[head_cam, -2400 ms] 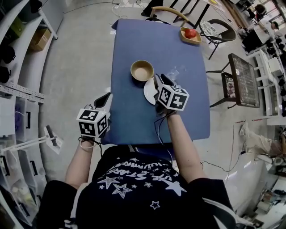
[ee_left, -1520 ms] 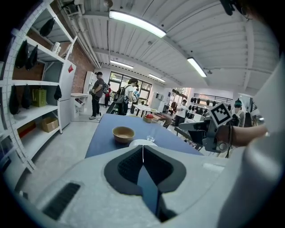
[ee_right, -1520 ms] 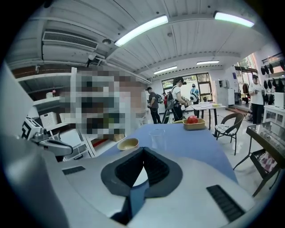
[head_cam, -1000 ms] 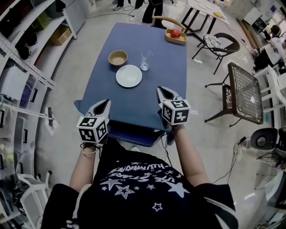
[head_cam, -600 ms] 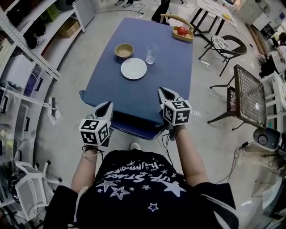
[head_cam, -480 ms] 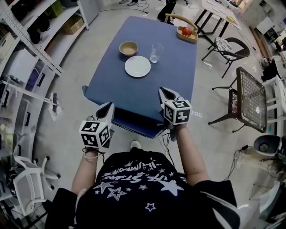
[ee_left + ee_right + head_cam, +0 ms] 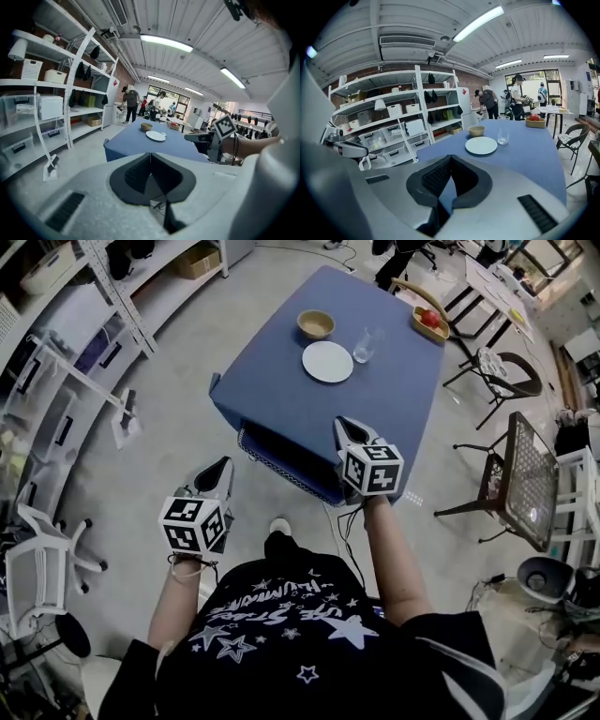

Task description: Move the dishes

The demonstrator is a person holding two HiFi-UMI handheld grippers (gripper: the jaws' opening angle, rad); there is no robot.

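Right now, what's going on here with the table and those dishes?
A person stands off the near end of the blue table, with tongs in each hand. The left tongs and the right tongs are both shut and empty, pointing toward the table. On its far half sit a wooden bowl, a white plate and a glass, close together, with a tray holding a red fruit at the far corner. Nothing is being handled at this moment.

On the table [image 7: 281, 399], the plate [image 7: 327, 362] lies toward the far end, with the bowl [image 7: 316, 323] behind it and the glass [image 7: 363, 346] just right (not touching). A tray [image 7: 419, 329] sits at the far right corner. Shelves [image 7: 66, 343] stand left of the table, a chair [image 7: 511, 381] right.
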